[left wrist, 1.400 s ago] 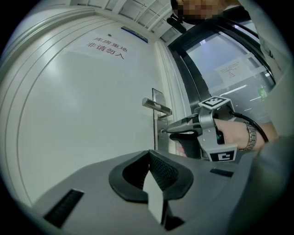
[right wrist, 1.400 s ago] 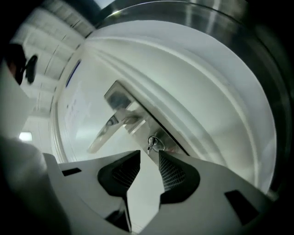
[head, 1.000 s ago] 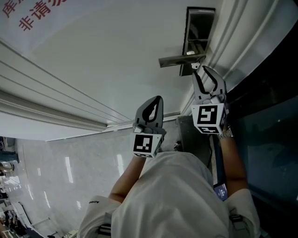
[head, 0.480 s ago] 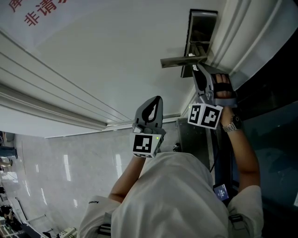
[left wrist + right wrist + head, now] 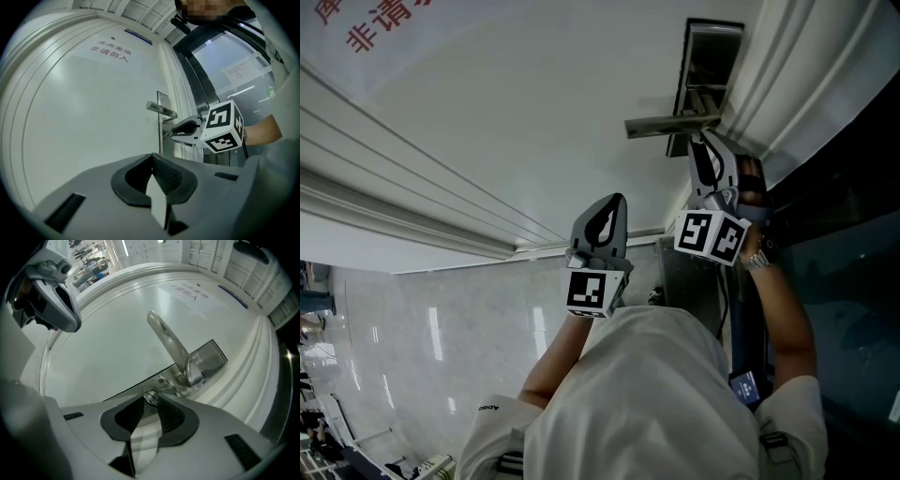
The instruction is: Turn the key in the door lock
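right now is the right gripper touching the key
Touching. The right gripper view shows the right gripper pinching the key at its tips; its jaws have just been closing.

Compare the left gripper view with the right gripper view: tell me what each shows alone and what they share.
Only the left gripper view: the right gripper from the side, jaws under the door handle, beside a glass panel. Only the right gripper view: the key held between its jaws, which have just been closing on it, and the left gripper at upper left. Both: the white door, the handle and the red-lettered notice.
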The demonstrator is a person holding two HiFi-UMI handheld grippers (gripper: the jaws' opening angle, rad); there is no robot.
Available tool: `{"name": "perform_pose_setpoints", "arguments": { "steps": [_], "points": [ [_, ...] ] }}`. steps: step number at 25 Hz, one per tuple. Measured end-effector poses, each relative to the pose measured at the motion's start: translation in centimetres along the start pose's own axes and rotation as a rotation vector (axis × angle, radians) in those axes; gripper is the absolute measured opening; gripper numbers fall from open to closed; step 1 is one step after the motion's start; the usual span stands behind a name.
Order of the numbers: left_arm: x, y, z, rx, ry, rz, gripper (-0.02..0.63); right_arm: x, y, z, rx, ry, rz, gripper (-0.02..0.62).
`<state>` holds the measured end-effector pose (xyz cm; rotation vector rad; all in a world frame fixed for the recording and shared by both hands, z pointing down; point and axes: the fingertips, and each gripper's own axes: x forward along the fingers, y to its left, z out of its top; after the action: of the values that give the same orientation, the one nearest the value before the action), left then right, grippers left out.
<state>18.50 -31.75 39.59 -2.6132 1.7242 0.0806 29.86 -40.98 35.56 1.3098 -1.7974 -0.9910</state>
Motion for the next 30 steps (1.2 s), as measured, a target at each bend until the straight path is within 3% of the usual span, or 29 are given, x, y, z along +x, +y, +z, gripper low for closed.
{"name": "perform_pose_setpoints", "arguments": {
  "steps": [6, 12, 23, 27, 30],
  "points": [
    [0.1, 0.2, -0.1, -0.004, 0.001, 0.002, 0.009, 0.1, -0.2, -0.1, 0.12, -0.004, 0.002, 0.092],
    [0.2, 0.1, 0.0, -0.002, 0.001, -0.007, 0.009, -0.1, 0.2, 0.1, 0.039, -0.027, -0.076, 0.092],
    [0.3, 0.2, -0.3, 0.007, 0.014, -0.007, 0.009, -2.2, 0.1, 0.8, 0.25, -0.072, -0.058, 0.098],
    [0.3, 0.3, -0.3, 0.011, 0.016, 0.0, 0.009, -4.2, -0.2, 2.0, 0.339, -0.164, -0.082, 0.097],
    [0.1, 0.5, -0.4, 0.011, 0.016, 0.014, 0.009, -5.2, -0.1, 2.8, 0.415, -0.238, -0.087, 0.028]
  ]
}}
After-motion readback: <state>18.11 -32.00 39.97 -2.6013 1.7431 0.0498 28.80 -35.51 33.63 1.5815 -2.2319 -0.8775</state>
